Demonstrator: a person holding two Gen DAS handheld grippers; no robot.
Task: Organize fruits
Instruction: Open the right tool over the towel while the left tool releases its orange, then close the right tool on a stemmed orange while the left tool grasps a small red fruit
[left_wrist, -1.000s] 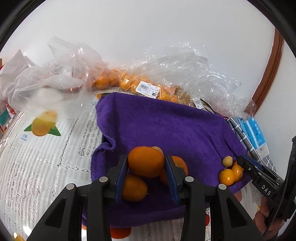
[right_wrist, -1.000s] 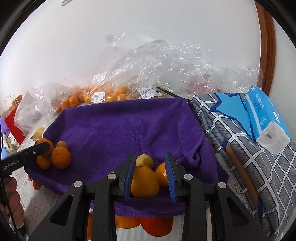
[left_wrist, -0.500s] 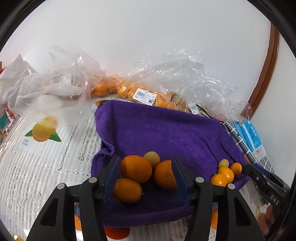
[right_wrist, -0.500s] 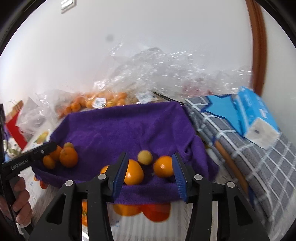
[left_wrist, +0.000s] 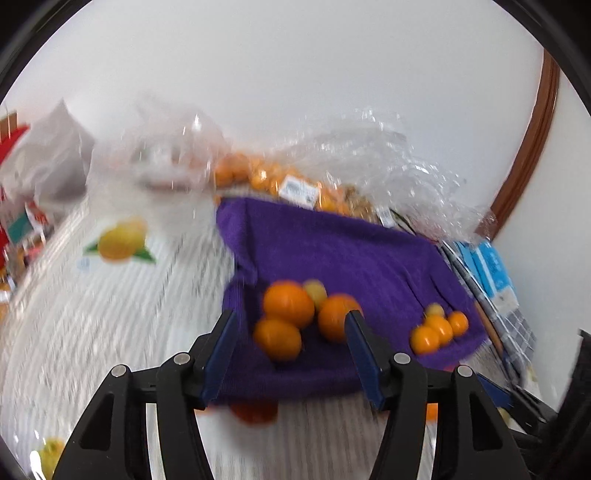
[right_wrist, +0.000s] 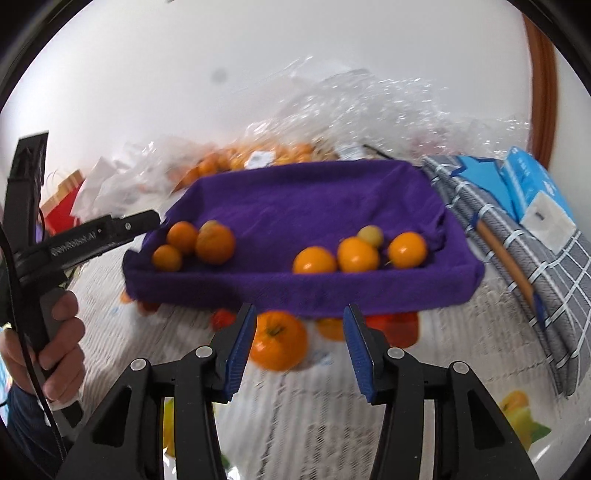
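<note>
Round orange fruits in two clusters on the purple towel-lined tray (right_wrist: 369, 291): left cluster (left_wrist: 295, 317), right cluster (right_wrist: 360, 253), both released since a second ago. Left gripper (left_wrist: 290, 350) and right gripper (right_wrist: 297, 349) pulled back past the tray's near edge, jaws wide apart and empty. Bare white lace tablecloth (right_wrist: 314, 417) below; clear plastic bags of oranges (left_wrist: 280, 177) behind the far edge.

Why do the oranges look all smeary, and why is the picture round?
Left wrist view: motion blur smears the oranges and tablecloth; its fingers stay sharp. Right wrist view: milder blur on the purple towel. Both: the fisheye lens bends edges and leaves dark corners.
</note>
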